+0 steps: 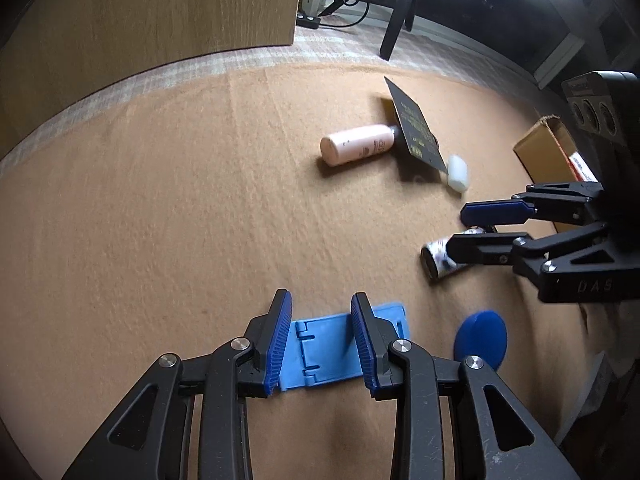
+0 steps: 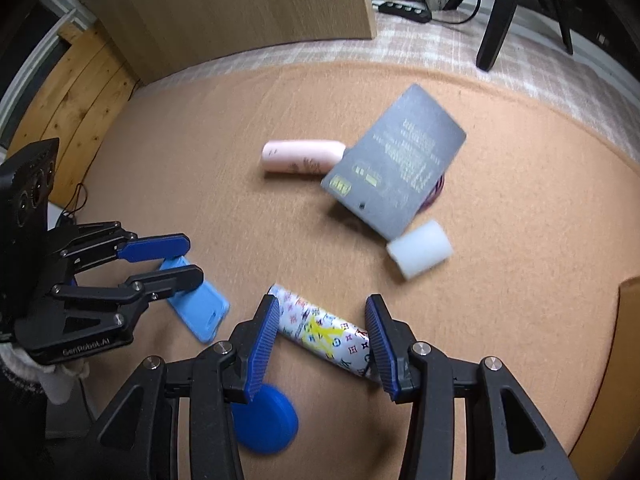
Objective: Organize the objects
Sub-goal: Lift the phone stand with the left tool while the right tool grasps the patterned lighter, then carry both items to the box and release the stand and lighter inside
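My left gripper (image 1: pixel 320 340) is open just above a light blue card holder (image 1: pixel 320 354) that lies flat on the tan mat; it also shows in the right wrist view (image 2: pixel 200 312). My right gripper (image 2: pixel 320 344) is open over a white patterned tube (image 2: pixel 324 330), which lies between its fingers; the tube shows in the left wrist view (image 1: pixel 438 260). A blue round lid (image 2: pixel 266 420) lies near me. Farther off lie a pink bottle (image 2: pixel 302 156), a dark grey card (image 2: pixel 396 168) and a white cylinder (image 2: pixel 420 254).
A tan mat (image 1: pixel 160 220) covers the floor. A cardboard box (image 1: pixel 548 152) stands at the right edge. A wooden cabinet (image 2: pixel 240 8) stands at the back left, with a chair leg (image 2: pixel 496 16) and a power strip (image 2: pixel 404 10) beyond the mat.
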Motion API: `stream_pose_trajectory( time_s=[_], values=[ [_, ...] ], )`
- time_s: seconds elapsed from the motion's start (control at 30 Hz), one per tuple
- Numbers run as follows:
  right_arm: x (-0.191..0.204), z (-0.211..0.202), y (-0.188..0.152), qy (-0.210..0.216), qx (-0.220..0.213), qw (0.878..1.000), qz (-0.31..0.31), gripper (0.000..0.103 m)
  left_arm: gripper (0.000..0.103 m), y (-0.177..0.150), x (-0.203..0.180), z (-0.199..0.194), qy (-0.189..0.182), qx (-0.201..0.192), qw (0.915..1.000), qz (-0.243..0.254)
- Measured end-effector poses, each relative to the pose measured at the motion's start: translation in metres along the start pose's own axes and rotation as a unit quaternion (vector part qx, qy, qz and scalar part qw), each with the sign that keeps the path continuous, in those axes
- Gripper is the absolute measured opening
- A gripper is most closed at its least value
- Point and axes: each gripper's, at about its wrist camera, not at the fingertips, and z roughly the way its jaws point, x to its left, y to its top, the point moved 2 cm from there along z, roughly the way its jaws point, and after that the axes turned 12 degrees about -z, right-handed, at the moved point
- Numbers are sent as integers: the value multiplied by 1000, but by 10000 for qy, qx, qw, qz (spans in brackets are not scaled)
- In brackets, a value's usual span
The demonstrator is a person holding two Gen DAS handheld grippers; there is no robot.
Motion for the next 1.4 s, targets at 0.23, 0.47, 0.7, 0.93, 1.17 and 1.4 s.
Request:
stream_pose_trajectory(
  time_s=[0.23,0.47,0.7,0.93,1.17,1.4],
  values=[
    [21,-1,-15,-102,174,9991,-367,41,38,-34,-7,-11,33,166,9992,349],
    [36,5,-7,-743,250,9958,-470,40,47,-53,-33,-6,414,138,9952,871],
    [40,4,-11,-1227,327,9891,-740,23,45,-48,-38,-1,631,42,9947,808],
    [20,-12,-25,-1176,112,9926,-279,21,42,-46,-31,-5,543,-60,9976,434],
    [0,-47,-44,-1021,-352,9940,191,21,41,-37,-39,-13,419,-230,9986,244],
    [-14,-96,-63,-901,-886,9904,557,21,41,-24,-81,-31,210,-498,9971,535]
  ],
)
